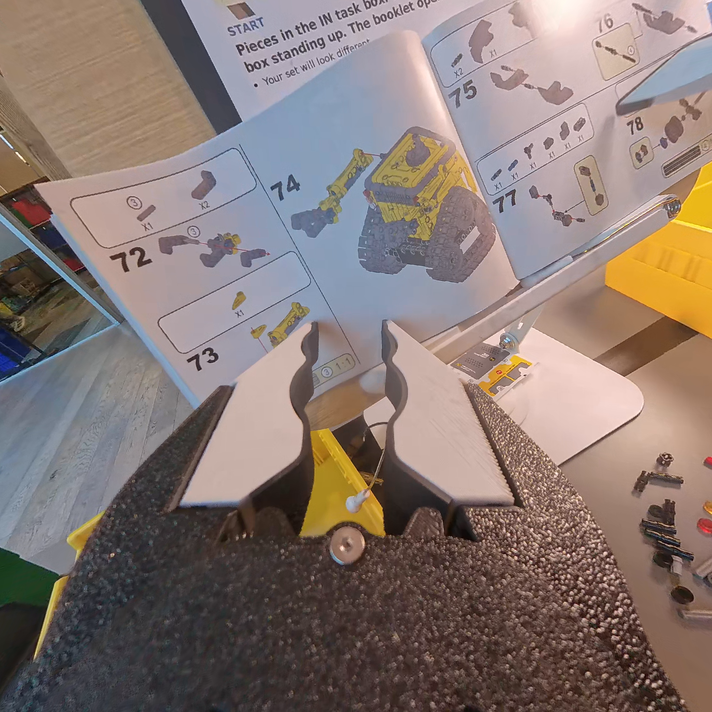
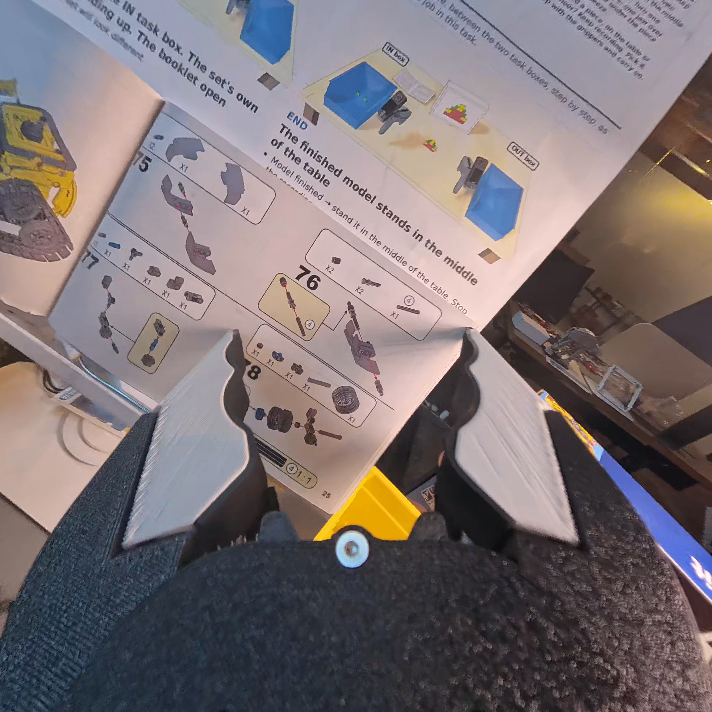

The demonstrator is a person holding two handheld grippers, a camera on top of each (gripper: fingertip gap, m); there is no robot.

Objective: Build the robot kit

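Glare was seen top right on the booklet [image 1: 547,23]; right view was dimmer, motion-blurred; fisheye warp at edges.

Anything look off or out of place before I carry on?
Nothing looks damaged or spilled. The booklet sits open on its white stand, small dark pieces lie loose on the table, and both tongs, left and right, are open and empty.

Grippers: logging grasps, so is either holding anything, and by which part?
Nothing is held. The left gripper and right gripper are both open and empty, facing the open instruction booklet.
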